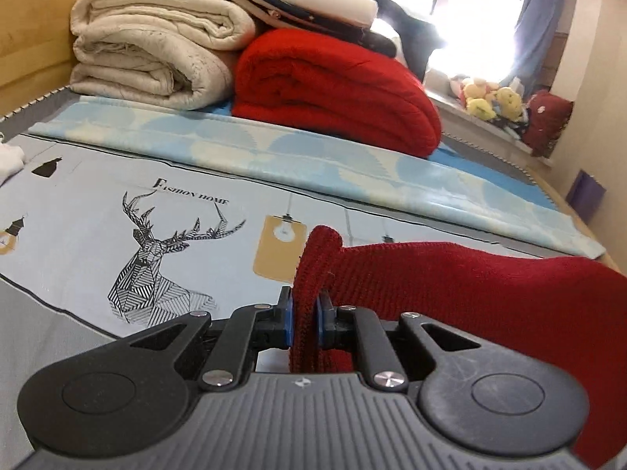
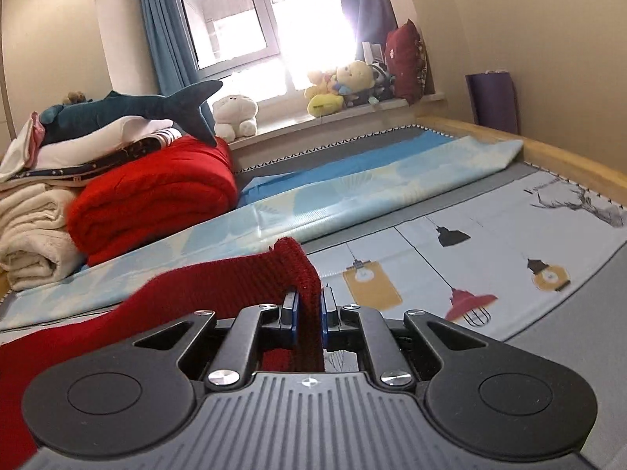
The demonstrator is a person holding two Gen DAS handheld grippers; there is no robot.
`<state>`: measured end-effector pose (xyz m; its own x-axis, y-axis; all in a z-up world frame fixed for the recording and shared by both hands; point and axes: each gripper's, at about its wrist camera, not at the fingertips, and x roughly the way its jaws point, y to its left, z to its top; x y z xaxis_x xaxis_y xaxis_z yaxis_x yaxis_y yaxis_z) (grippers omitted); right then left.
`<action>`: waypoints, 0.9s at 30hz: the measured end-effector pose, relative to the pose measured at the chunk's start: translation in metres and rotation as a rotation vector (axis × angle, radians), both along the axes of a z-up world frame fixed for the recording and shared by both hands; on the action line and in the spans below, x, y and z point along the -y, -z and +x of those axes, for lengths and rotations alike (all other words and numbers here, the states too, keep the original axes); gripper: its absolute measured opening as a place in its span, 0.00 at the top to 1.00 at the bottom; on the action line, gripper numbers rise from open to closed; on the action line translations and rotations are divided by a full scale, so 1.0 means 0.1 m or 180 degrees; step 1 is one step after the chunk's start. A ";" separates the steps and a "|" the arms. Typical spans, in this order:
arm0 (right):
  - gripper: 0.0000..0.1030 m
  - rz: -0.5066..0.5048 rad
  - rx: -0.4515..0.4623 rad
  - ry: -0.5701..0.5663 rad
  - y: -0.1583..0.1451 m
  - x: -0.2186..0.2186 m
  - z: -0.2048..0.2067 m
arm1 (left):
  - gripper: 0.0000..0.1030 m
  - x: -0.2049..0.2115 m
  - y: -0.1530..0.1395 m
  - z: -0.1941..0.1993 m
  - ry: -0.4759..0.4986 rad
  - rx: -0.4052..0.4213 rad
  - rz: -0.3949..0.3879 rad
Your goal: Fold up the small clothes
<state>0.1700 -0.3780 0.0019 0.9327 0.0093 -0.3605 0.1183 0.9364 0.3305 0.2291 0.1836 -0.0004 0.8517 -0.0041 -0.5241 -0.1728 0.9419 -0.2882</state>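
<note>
While dark red knit garment (image 1: 450,286) spans lower frame, left gripper (image 1: 305,315) pinches one corner, right gripper (image 2: 309,311) other (blue pads pressed into knit), above printed bedsheet (image 1: 98,211).

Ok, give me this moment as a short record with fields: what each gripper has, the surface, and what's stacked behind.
left gripper: shut on one end of the dark red knit garment
right gripper: shut on the other end of the same garment
garment state: hangs between the two grippers, above the printed sheet
surface: printed sheet with deer and lamp drawings
behind: rolled red blanket beside folded cream blanket, more folded items on top
windowsill: plush toys
</note>
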 end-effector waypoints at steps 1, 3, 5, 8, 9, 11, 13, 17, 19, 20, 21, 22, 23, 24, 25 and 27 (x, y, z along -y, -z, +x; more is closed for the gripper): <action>0.90 -0.0030 -0.0008 0.0006 0.01 -0.02 0.06 | 0.89 0.00 0.03 0.05 -0.0023 -0.0020 -0.0003; 0.90 -0.0080 -0.0066 0.0010 0.05 -0.06 0.18 | 0.89 0.00 0.11 0.17 -0.0041 -0.0121 -0.0006; 0.90 -0.0139 -0.0232 0.0040 0.13 -0.09 0.31 | 0.87 0.01 0.23 0.26 -0.0013 -0.0276 -0.0031; 0.85 -0.0075 -0.0974 0.0050 0.45 -0.09 0.59 | 0.83 -0.01 0.41 0.37 0.0050 -0.0664 -0.0157; 0.84 -0.0085 -0.1241 0.0079 0.55 -0.08 0.65 | 0.81 -0.03 0.42 0.36 0.0020 -0.0714 -0.0137; 0.79 -0.0066 -0.1458 0.0132 0.64 -0.04 0.66 | 0.64 -0.11 0.35 0.29 -0.0093 -0.0631 -0.0171; 0.79 0.0019 -0.1380 0.0098 0.57 0.01 0.60 | 0.59 -0.18 0.26 0.19 -0.0054 -0.0497 -0.0386; 0.71 0.0127 -0.1138 -0.0246 0.36 -0.01 0.39 | 0.57 -0.11 0.17 0.03 0.0494 -0.0534 -0.0682; 0.67 0.0127 -0.1109 -0.0557 0.29 -0.08 0.26 | 0.55 0.05 0.17 -0.04 0.0861 -0.0639 -0.0641; 0.64 0.0124 -0.1132 -0.0780 0.28 -0.14 0.20 | 0.51 0.14 0.18 -0.08 0.1072 -0.0707 -0.0599; 0.62 0.0105 -0.1170 -0.0969 0.27 -0.21 0.13 | 0.49 0.23 0.21 -0.11 0.1268 -0.0780 -0.0563; 0.61 0.0066 -0.1233 -0.1164 0.28 -0.29 0.08 | 0.45 0.33 0.23 -0.16 0.1491 -0.0867 -0.0505; 0.61 -0.0011 -0.1330 -0.1357 0.31 -0.36 0.02 | 0.43 0.44 0.28 -0.22 0.1694 -0.0955 -0.0391; 0.61 -0.0138 -0.1453 -0.1501 0.36 -0.43 -0.01 | 0.43 0.56 0.34 -0.26 0.1840 -0.1078 -0.0162; 0.61 -0.0325 -0.1596 -0.1585 0.42 -0.50 -0.06 | 0.43 0.67 0.43 -0.31 0.1908 -0.1240 0.0176; 0.61 -0.0816 -0.1791 -0.1624 0.54 -0.63 -0.17 | 0.44 0.83 0.62 -0.39 0.1951 -0.1500 0.0804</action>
